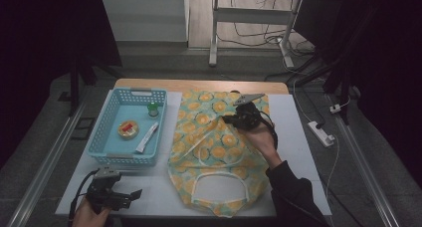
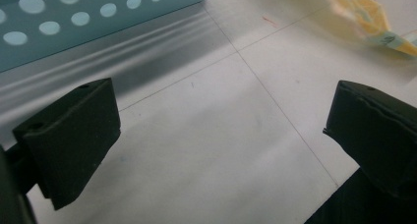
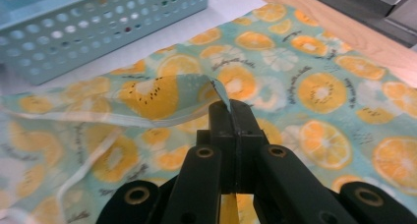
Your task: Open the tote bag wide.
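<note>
A cloth bag (image 1: 219,152) printed with orange slices on pale green lies flat on the white mat, its white-edged handles towards the near edge. My right gripper (image 1: 229,120) is over the bag's upper middle, shut on a fold of the cloth. In the right gripper view the jaws (image 3: 230,106) pinch the bag's white-trimmed edge (image 3: 162,94) and hold it raised off the layer beneath. My left gripper (image 1: 134,193) rests at the near left corner of the table. Its jaws (image 2: 223,101) are wide open over bare mat with nothing between them.
A light blue perforated basket (image 1: 113,118) stands left of the bag, holding a small green-capped bottle (image 1: 153,109), a round tin (image 1: 128,129) and a white tube (image 1: 147,137). A power strip (image 1: 321,133) lies on the floor at the right. Table legs and cables are beyond the far edge.
</note>
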Demonstrator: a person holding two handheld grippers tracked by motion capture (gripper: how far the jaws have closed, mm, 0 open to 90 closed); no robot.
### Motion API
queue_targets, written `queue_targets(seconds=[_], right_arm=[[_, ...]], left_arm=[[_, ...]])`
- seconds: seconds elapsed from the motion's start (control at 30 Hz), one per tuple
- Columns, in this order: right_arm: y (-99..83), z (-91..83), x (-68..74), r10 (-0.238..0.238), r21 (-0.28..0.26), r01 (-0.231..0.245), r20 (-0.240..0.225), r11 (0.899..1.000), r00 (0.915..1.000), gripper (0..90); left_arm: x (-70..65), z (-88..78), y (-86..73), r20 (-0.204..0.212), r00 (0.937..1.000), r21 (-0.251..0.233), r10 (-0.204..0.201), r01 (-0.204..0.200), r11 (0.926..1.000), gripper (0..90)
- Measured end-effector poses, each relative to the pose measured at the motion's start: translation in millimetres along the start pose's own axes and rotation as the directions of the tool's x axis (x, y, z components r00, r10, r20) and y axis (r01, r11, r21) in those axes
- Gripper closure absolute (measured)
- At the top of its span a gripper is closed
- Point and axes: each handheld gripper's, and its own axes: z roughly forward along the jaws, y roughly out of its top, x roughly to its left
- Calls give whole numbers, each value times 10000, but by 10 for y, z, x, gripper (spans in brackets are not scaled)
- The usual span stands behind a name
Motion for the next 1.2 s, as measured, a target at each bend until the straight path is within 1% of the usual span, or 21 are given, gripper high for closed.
queue_targets(seconds=[0.03, 0.07, 0.2, 0.27, 0.33, 0.37, 0.53, 0.6, 0.63, 0.7, 0.73, 0.77, 0.8, 0.83, 0.87, 0.9, 0.93, 1.03, 1.1, 1.13, 1.2], right_arm=[[25, 26, -51, 28, -26, -27, 78, 10000, 10000, 900], [25, 26, -51, 28, -26, -27, 78, 10000, 10000, 900], [67, 68, -157, 142, -148, -139, 222, 9998, 9997, 900], [86, 100, -240, 196, -237, -186, 399, 9995, 9990, 900], [97, 116, -294, 253, -291, -238, 537, 9993, 9982, 900], [97, 116, -294, 253, -291, -238, 537, 9993, 9982, 900], [97, 151, -410, 151, -358, -120, 892, 9993, 9959, 900], [53, 195, -472, 284, -311, -254, 988, 9992, 9947, 900], [53, 195, -472, 284, -311, -254, 988, 9992, 9947, 900], [4, 248, -493, 289, -149, -276, 967, 9995, 9949, 900], [-22, 281, -497, 222, -3, -223, 976, 9998, 9950, 900], [-75, 350, -500, 69, 286, -98, 975, 9995, 9952, 900], [-75, 350, -500, 69, 286, -98, 975, 9995, 9952, 900], [-102, 386, -503, 22, 439, -65, 958, 9990, 9954, 900], [-156, 460, -512, 38, 698, -104, 943, 9975, 9955, 900], [-182, 497, -519, 61, 797, -135, 930, 9967, 9956, 900], [-182, 497, -519, 61, 797, -135, 930, 9967, 9956, 900], [-254, 592, -527, 191, 1123, -296, 932, 9932, 9955, 900], [-307, 659, -534, 200, 1353, -324, 920, 9903, 9956, 900], [-307, 659, -534, 200, 1353, -324, 920, 9903, 9956, 900], [-340, 699, -536, 176, 1539, -318, 928, 9876, 9955, 898]], left_arm=[[0, 1, 0, -7, 10000, -9, -2, 2, 10000, 2], [1, 1, 0, -2, 10000, -7, -9, 9, 10000, 2], [6, 4, 3, 3, 10000, 17, -48, 48, 10000, 2], [9, 4, 3, 4, 10000, 21, -71, 71, 10000, 2], [12, 5, 4, 10, 9999, 29, -104, 104, 9999, 2], [13, 5, 4, 10, 9999, 35, -113, 113, 9999, 2], [18, 7, 5, 12, 9999, 40, -147, 147, 9999, 2], [20, 7, 7, 10, 9999, 49, -159, 159, 9999, 2], [19, 7, 7, 11, 9999, 50, -154, 154, 9999, 2], [17, 8, 8, 15, 9999, 52, -151, 151, 9999, 2], [15, 8, 8, 4, 9999, 55, -141, 141, 9999, 2], [14, 8, 8, 9, 9999, 47, -129, 129, 9999, 2], [14, 8, 8, 17, 9999, 47, -114, 114, 9999, 2], [13, 8, 8, 14, 9999, 50, -110, 110, 9999, 2], [13, 6, 8, 30, 9999, 54, -97, 97, 9999, 2], [11, 7, 8, 20, 10000, 38, -90, 90, 10000, 2], [11, 7, 8, 17, 10000, 38, -81, 81, 10000, 2], [8, 7, 10, 21, 10000, 48, -57, 57, 10000, 2], [6, 7, 10, 1, 10000, 52, -25, 25, 10000, 2], [5, 7, 10, 1, 10000, 48, -18, 18, 10000, 2], [4, 6, 10, 7, 10000, 39, -12, 12, 10000, 2]])
